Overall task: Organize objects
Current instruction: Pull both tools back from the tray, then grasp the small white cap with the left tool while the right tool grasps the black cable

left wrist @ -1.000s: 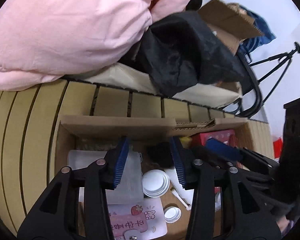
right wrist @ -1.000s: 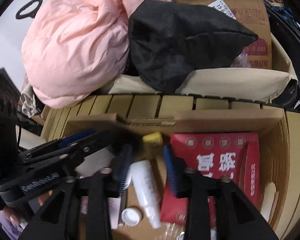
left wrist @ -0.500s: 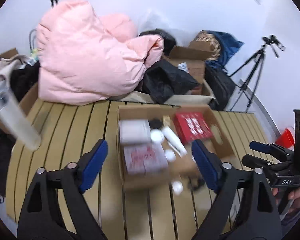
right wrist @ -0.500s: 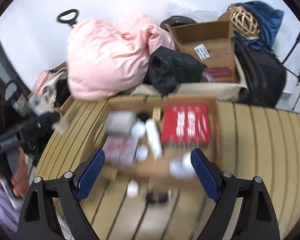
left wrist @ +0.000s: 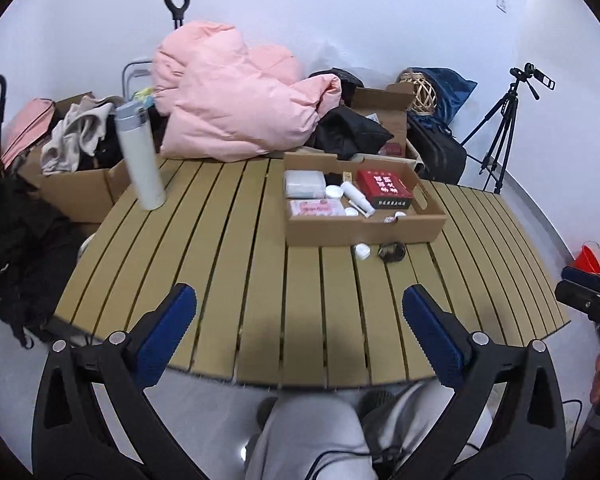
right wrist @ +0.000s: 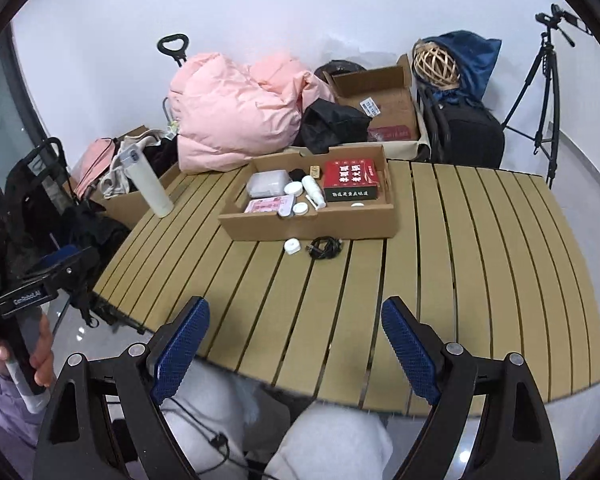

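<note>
A shallow cardboard box [left wrist: 360,230] [right wrist: 312,226] sits on the far side of a slatted wooden table [left wrist: 260,280] [right wrist: 460,260]. It holds a red box [left wrist: 384,186] [right wrist: 350,180], a white bottle [left wrist: 356,198] [right wrist: 314,192], a clear case [left wrist: 305,184], a pink packet [left wrist: 316,208] and small white jars. In front of it lie a small white jar [left wrist: 362,251] [right wrist: 292,246] and a coiled black cable [left wrist: 391,251] [right wrist: 325,247]. My left gripper [left wrist: 300,336] and right gripper [right wrist: 296,344] are both open and empty, held over the near table edge.
A tall white flask [left wrist: 140,156] [right wrist: 150,186] stands at the table's far left. A pink duvet [left wrist: 236,112], black bags and cardboard boxes pile up behind. A tripod [left wrist: 504,132] stands at the right. The person's knees [right wrist: 300,432] are below the near edge.
Both grippers have pulled far back from inside the box to the near table edge and opened wide. The whole table now shows.
</note>
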